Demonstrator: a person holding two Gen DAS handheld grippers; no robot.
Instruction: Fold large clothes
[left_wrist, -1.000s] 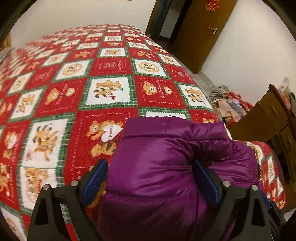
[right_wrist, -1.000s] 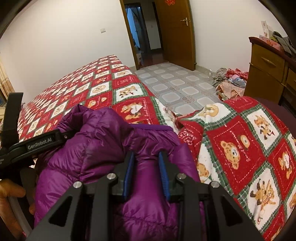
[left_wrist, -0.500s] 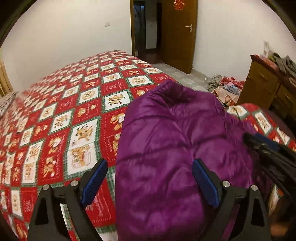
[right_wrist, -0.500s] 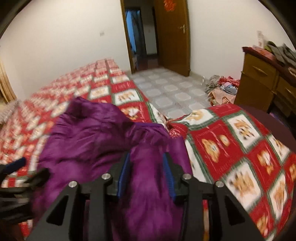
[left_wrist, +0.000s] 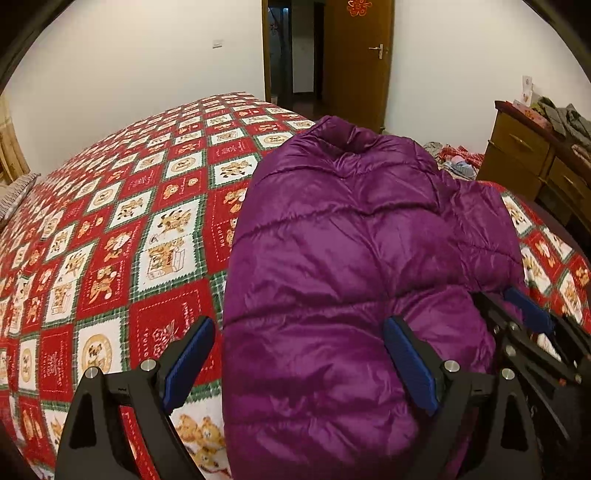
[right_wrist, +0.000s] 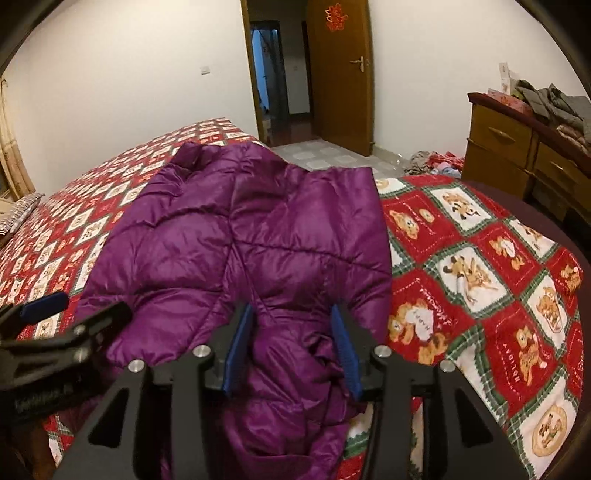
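Bed quilt (left_wrist: 110, 236), red, green and white squares with bear prints: we list it first as the largest item, running from the near edge to the far wall in both views, with bare quilt on either side of the garment.

Wooden door (right_wrist: 340, 74), standing open beside a dark doorway at the far end.

Wooden dresser (right_wrist: 517, 147), far right, with clothes heaped on top; a loose clothes pile (left_wrist: 454, 162) lies on the floor near it.

Purple puffer jacket (left_wrist: 332, 280), lying on the quilt at its near end. We read its long axis as running away from us toward the door, collar end farthest. The near hem is cut off by the frame, and we cannot make out any sleeve.

Left gripper (left_wrist: 299, 365): blue pads wide apart, straddling the jacket's near left portion; whether the pads touch the fabric we cannot tell.

Right gripper (right_wrist: 291, 354): pads apart with bunched jacket fabric between them, not pinched. In the left view it shows only as a blurred dark frame at the jacket's right edge.
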